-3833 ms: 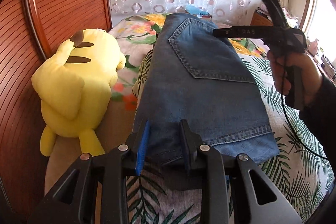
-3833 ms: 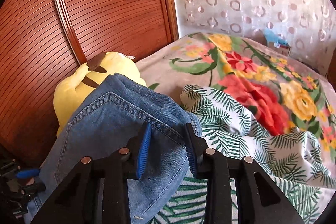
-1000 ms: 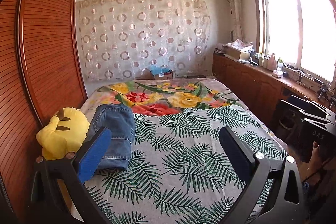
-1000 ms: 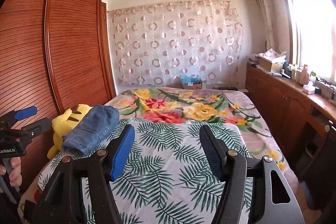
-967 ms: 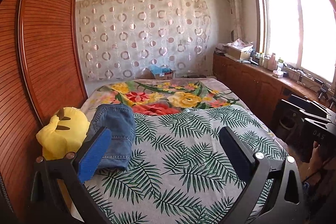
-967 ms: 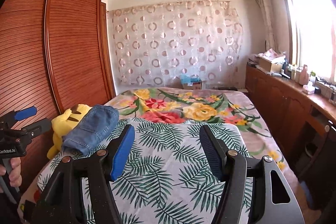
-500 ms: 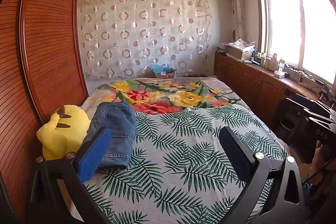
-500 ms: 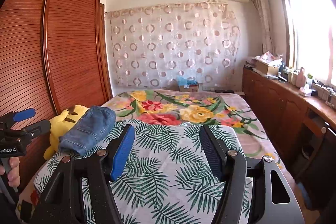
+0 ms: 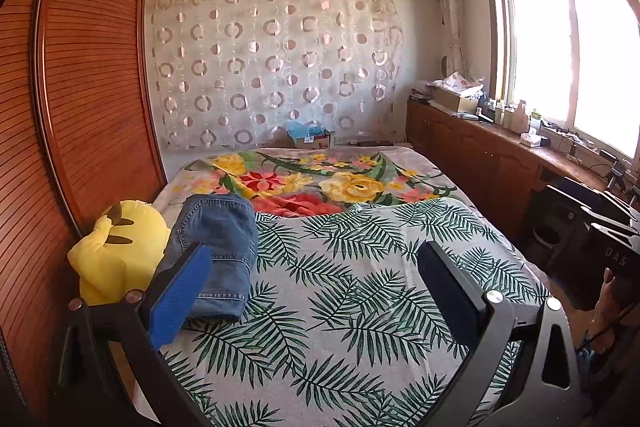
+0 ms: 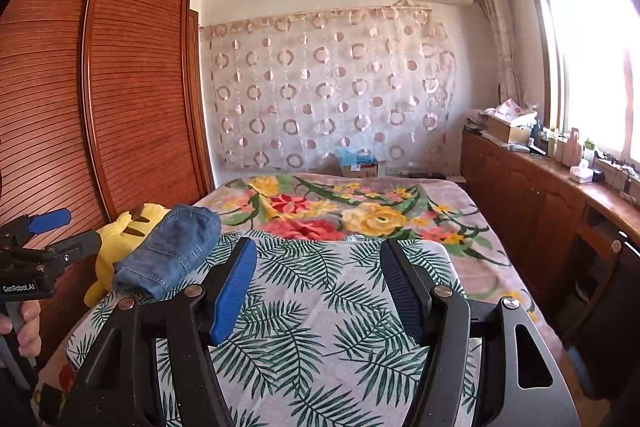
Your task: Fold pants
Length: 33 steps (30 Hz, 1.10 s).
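Blue denim pants [image 9: 218, 251] lie folded into a compact stack on the left side of the bed [image 9: 352, 307], against a yellow plush toy. In the right wrist view the same pants [image 10: 172, 251] sit at left, far ahead of the fingers. My left gripper [image 9: 312, 287] stands wide open near the foot of the bed with nothing between its fingers. My right gripper [image 10: 318, 281] is open too, empty, pulled back from the pants. The left gripper [image 10: 48, 231] also shows at the right wrist view's left edge, held by a hand.
A yellow plush toy [image 9: 116, 247] rests by the wooden wardrobe [image 9: 80, 107] on the left. A leaf-print cover and a floral blanket [image 9: 320, 183] spread over the bed. Wooden cabinets [image 9: 480, 155] with clutter run under the window on the right.
Some seconds ago both grippers were pinched on the pants; now both are open and drawn back. Over the last second both views rose only slightly.
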### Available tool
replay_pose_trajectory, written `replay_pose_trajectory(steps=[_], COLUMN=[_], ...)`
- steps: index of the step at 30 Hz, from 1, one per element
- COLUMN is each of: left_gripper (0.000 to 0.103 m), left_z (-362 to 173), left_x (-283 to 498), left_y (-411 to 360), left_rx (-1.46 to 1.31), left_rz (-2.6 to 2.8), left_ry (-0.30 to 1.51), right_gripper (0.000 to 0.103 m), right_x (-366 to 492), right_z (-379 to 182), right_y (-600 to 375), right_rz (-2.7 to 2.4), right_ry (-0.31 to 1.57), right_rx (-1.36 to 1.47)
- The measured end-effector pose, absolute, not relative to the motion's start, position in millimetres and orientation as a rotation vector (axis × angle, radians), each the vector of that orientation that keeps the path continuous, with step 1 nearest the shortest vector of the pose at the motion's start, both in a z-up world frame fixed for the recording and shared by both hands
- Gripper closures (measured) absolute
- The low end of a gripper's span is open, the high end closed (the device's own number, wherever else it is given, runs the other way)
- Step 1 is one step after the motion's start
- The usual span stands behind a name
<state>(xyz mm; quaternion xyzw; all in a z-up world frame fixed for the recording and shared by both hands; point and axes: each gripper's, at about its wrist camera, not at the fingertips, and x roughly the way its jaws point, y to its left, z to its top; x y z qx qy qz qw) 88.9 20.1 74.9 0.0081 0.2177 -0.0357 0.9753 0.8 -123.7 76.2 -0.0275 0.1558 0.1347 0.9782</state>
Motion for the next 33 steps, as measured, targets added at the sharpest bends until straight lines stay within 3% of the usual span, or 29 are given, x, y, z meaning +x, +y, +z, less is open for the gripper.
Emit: replay_pose_trajectory(steps=[33], left_gripper=[0.000], left_z=[72.8], left_x=[88.2], left_y=[19.3], left_rx=[0.015], left_rz=[-0.071], left_ry=[0.435], right_gripper=[0.037], right_x=[1.0], right_z=[75.3], right_y=[-124.2], right_rz=[0.269], right_ry=[0.315], right_rx=[-0.053])
